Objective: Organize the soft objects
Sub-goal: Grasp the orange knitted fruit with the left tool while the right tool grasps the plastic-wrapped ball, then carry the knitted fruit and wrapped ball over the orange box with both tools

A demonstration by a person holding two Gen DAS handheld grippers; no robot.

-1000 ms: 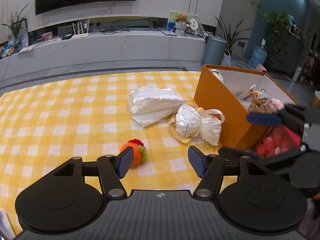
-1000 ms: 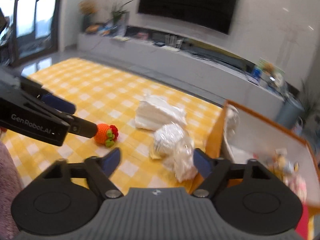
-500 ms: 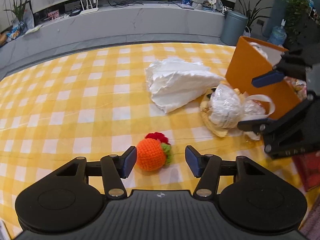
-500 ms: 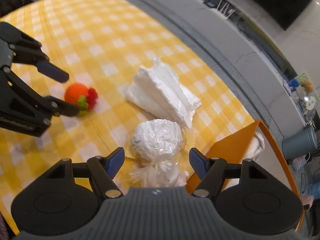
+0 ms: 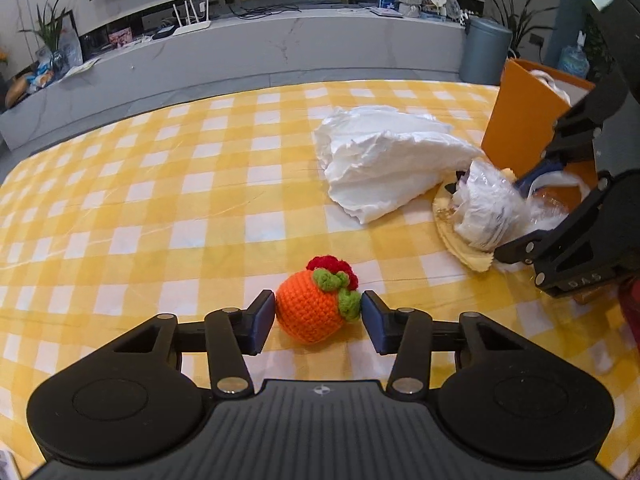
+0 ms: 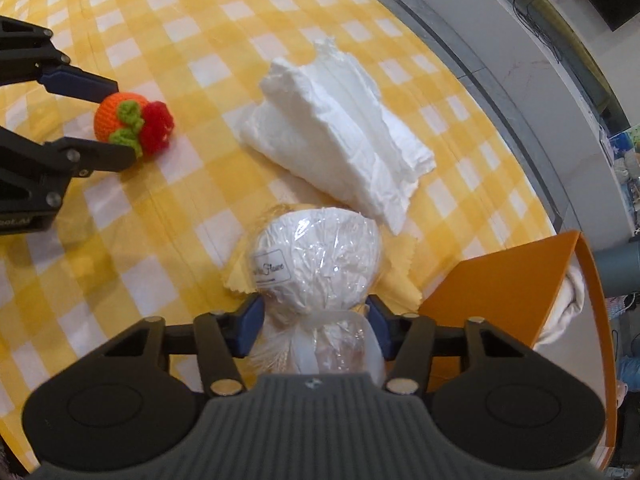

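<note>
- On the yellow-checked desk (image 5: pixel 168 200), the left tool (image 5: pixel 319 316) was down around the crocheted orange toy (image 5: pixel 310 312); jaws were closing, both blue pads touching or nearly touching its sides, toy resting on the cloth.
- Right tool (image 6: pixel 315 326) straddled the tied neck of the plastic-wrapped white bundle (image 6: pixel 316 260); jaws were closing, pads at the crinkled wrap, real squeeze hard to confirm through the plastic.
- Bundle sat on a yellow cloth scrap, just beside the orange box (image 6: pixel 508 288).
- Folded white cloth (image 6: pixel 336 136) lay on the desk between toy and box, touching the bundle's edge.
- Box stood open at the desk's right end, some white fabric inside.
</note>
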